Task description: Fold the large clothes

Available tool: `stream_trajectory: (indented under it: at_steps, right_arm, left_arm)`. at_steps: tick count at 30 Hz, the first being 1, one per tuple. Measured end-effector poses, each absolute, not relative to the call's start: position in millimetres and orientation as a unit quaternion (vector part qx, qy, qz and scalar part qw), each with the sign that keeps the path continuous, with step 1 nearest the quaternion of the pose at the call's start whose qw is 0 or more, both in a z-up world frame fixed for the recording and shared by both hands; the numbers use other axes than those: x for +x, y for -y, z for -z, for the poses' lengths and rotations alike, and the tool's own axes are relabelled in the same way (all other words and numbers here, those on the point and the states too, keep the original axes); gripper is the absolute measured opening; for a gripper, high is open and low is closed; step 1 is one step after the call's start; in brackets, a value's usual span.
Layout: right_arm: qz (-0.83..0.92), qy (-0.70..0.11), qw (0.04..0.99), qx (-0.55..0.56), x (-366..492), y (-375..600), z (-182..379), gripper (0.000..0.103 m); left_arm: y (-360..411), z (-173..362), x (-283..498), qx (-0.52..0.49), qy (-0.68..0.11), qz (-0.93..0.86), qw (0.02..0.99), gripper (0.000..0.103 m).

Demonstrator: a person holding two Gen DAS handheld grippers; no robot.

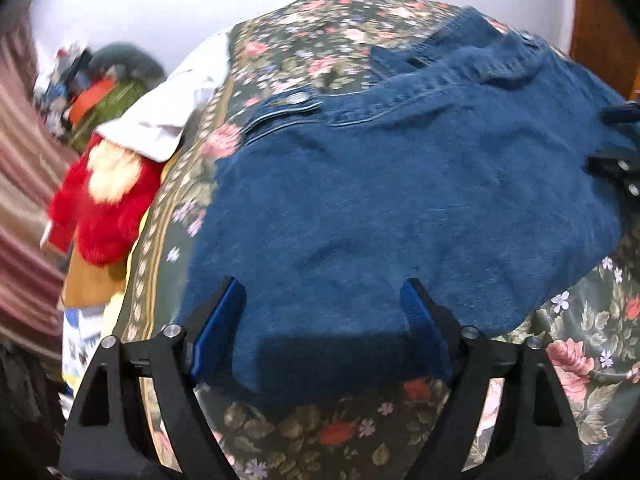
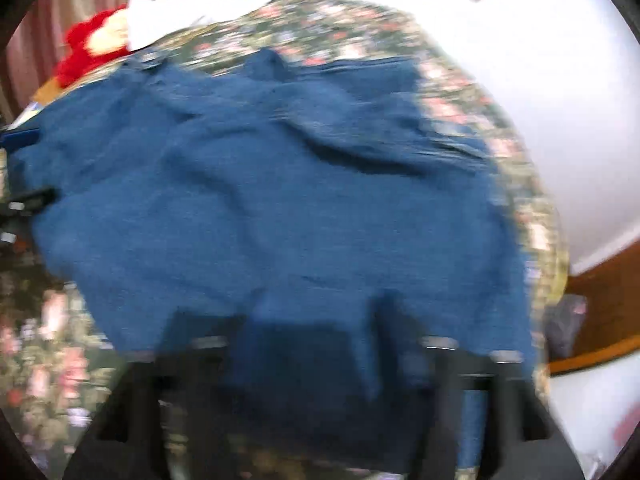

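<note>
Left claw (image 1: 322, 300): jaws spread wide, blue pads either side of the near hem, nothing pinched, hovering just over the cloth.
Right claw (image 2: 312, 344): smeared by motion blur, and I cannot tell whether it is apart or gripping; dark fingers sit at the near edge of the cloth.
Denim garment (image 1: 400, 184): lying across the floral bedspread (image 1: 320, 436) on the bed, mostly flat, sleeve and buttoned cuff reaching to the far side.
Progress: early, I'd say; the piece looks spread out with perhaps one sleeve laid over, and the main folds are not yet made.
Left view only: sharp detail of the metal snap button (image 1: 298, 98), the collar area and the clutter beside the bed, a red plush toy (image 1: 104, 208) and a white cloth (image 1: 172, 100).
Right view only: the bed's other edge, white wall and wooden trim (image 2: 600, 320) beyond it, all blurred.
</note>
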State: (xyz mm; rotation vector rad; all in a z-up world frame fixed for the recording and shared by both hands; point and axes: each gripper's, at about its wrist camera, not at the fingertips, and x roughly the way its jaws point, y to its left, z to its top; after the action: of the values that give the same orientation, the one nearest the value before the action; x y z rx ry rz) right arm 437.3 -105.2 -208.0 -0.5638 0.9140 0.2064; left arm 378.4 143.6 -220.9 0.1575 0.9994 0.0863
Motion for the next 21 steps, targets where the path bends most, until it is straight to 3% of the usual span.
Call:
stream_trajectory:
  at_steps: [6,9,15,21]
  right_arm:
    - [-0.089,-0.453,0.863,-0.204,426.8,173.8,189.6,0.092]
    - [-0.099,-0.460,0.867,-0.167,420.5,202.5,180.7,0.094]
    - [-0.067,-0.467,0.872,-0.130,411.9,237.9,169.6,0.094]
    - [-0.072,-0.438,0.888,-0.118,398.4,238.0,142.6,0.094]
  left_arm:
    - [-151.6,213.5,366.4,0.058,-0.477,-0.044,0.876,0.084]
    - [-164.1,210.8,356.4,0.062,-0.474,-0.083,0.874,0.089]
    - [-222.0,209.9,327.8,-0.043,-0.491,-0.137,0.860,0.090]
    - [-248.9,182.6,298.2,-0.113,-0.456,-0.178,0.864,0.089]
